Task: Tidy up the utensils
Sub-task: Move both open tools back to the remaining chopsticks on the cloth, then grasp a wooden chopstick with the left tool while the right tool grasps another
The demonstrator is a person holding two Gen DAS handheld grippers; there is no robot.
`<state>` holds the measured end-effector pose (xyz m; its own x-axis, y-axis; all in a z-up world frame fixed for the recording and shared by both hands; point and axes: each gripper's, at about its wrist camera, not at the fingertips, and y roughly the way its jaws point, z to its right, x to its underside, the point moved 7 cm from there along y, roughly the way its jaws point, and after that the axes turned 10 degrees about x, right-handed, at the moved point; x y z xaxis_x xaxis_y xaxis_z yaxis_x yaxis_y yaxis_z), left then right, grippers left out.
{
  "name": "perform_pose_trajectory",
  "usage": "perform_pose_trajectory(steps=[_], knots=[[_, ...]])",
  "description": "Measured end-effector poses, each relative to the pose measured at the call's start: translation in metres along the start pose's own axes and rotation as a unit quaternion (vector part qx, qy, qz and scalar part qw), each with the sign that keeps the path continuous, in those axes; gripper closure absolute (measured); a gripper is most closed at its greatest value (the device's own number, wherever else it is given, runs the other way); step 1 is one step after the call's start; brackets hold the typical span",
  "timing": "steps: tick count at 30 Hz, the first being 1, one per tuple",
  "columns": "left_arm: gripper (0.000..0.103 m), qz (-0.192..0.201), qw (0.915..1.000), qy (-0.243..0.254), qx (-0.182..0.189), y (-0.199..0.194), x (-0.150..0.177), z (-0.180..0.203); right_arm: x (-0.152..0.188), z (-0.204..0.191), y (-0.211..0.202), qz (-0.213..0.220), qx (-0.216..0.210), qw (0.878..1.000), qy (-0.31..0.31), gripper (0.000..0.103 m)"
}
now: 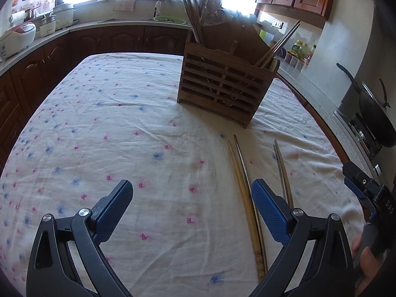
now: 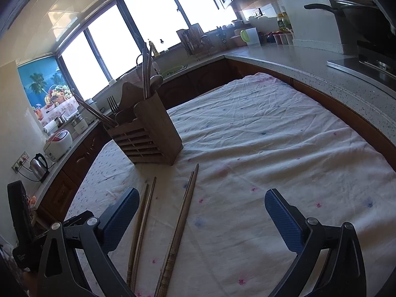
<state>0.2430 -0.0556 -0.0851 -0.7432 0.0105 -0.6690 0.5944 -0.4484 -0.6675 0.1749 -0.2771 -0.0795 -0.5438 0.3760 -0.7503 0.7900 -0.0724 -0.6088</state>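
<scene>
Chopsticks, two pairs (image 2: 142, 225) (image 2: 179, 225), are being left flat on the flowered tablecloth (image 1: 104, 128), just in front of the wooden holder (image 1: 222, 84) (already stocked with others), presumably for sorting. Both claws are being held spread wide and empty above the cloth: the left gripper (image 1: 191, 205) beside one pair, the right gripper (image 2: 201, 212) over the other, apparently ready for a pickup.

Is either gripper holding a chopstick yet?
No, the left gripper and right gripper are open, and the chopsticks lie on the tablecloth.
</scene>
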Motion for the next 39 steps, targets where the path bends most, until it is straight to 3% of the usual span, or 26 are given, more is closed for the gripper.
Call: perform_pose_trajectory(steps=[4,8,14,17,21,29,37,39], knots=[[0.005,-0.014,0.9999,0.003,0.003,0.014,-0.003,0.005,0.002,-0.003,0.012,-0.017,0.015,1.0,-0.019,0.021],[0.016,-0.032,0.9993,0.018,0.006,0.032,-0.011,0.013,0.002,-0.007,0.031,-0.043,0.016,0.999,-0.028,0.047],[0.03,-0.062,0.9976,0.028,0.014,0.065,-0.022,0.022,-0.003,-0.019,0.061,-0.074,0.013,0.996,-0.05,0.066],[0.046,-0.077,0.9963,0.037,0.011,0.079,-0.024,0.024,-0.007,-0.026,0.077,-0.088,0.012,0.994,-0.06,0.072],[0.061,-0.093,0.9948,0.04,0.008,0.092,-0.023,0.023,-0.009,-0.034,0.099,-0.106,0.018,0.991,-0.078,0.079],[0.062,-0.093,0.9937,0.061,0.01,0.097,-0.026,0.028,-0.011,-0.04,0.13,-0.129,0.042,0.986,-0.098,0.092],[0.062,-0.099,0.988,0.118,-0.006,0.103,-0.018,0.046,-0.007,-0.05,0.133,-0.126,0.047,0.982,-0.135,0.092],[0.069,-0.098,0.9867,0.13,-0.004,0.101,-0.016,0.046,-0.003,-0.053,0.131,-0.12,0.054,0.98,-0.152,0.092]])
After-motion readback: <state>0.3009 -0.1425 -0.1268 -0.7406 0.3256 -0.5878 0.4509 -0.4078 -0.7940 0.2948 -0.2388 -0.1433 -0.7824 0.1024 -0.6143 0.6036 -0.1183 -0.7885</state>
